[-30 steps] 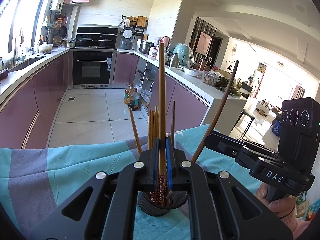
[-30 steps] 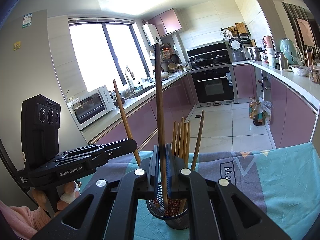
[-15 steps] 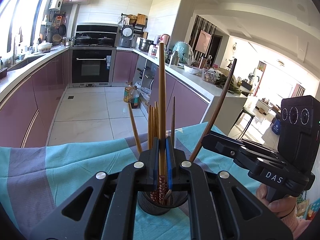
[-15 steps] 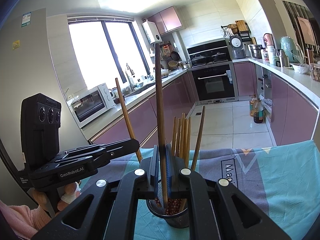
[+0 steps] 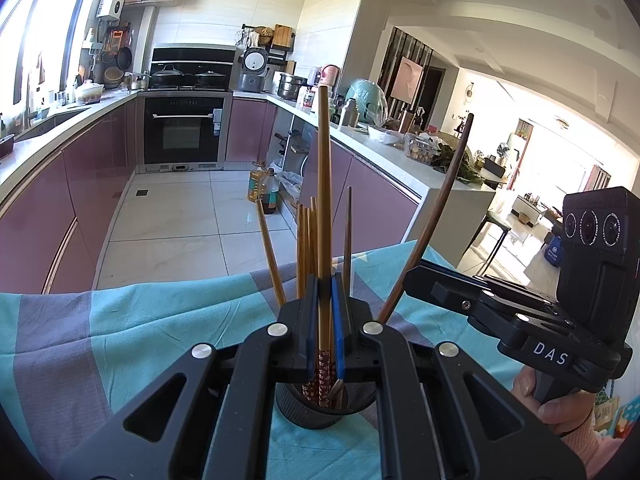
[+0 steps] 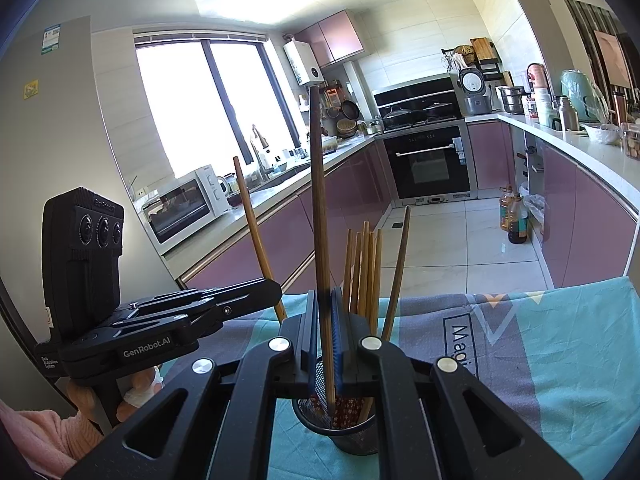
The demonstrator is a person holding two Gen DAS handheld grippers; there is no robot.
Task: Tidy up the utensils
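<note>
Both jaws clamped, left gripper on light chopstick, right gripper on dark chopstick, tips inside mesh cup at 6 o'clock: keep vertical, release gently.

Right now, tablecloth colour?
Tablecloth: teal with grey bands, clearest in the right wrist view.

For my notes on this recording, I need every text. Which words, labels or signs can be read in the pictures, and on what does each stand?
"DAS": on the right tool, its body.
"GenRobot.AI": on the left tool, its body; the small print beside it is too small to read.
"Magi", cut off by the right tool: on the cloth.
Green label and yellow sticker on the fridge: too small to read.
</note>
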